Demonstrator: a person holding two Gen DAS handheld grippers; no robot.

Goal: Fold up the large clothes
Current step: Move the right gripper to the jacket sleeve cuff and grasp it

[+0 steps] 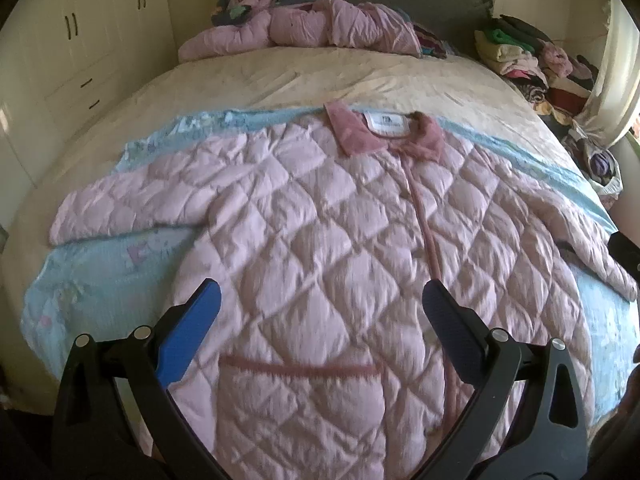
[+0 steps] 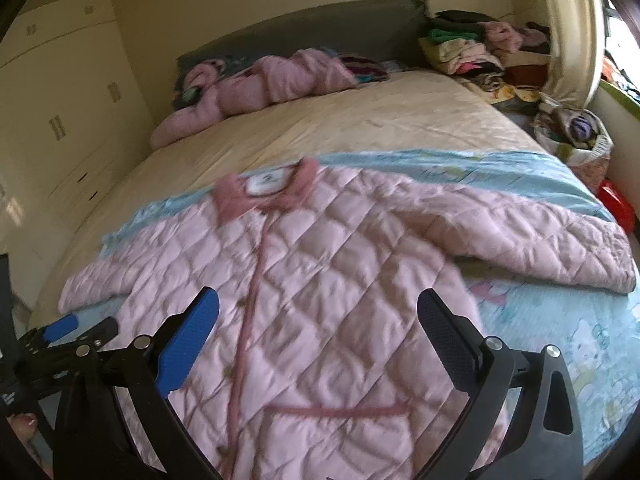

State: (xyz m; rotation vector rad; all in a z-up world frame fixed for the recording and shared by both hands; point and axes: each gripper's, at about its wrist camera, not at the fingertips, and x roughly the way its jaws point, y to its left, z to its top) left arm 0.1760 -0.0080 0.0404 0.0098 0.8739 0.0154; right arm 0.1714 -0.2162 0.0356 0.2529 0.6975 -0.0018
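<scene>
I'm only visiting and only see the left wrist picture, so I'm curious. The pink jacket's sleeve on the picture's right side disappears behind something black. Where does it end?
Observer: In the right wrist view that sleeve lies flat. Its cuff ends on the blue sheet, near the bed's edge.
Operator: Is there anything past that edge?
Observer: Yes, a red object sits low beside the bed. I cannot tell what it is.
Operator: Is the other tool holding anything?
Observer: No. The right gripper has its fingers spread wide above the jacket, gripping nothing.
</scene>
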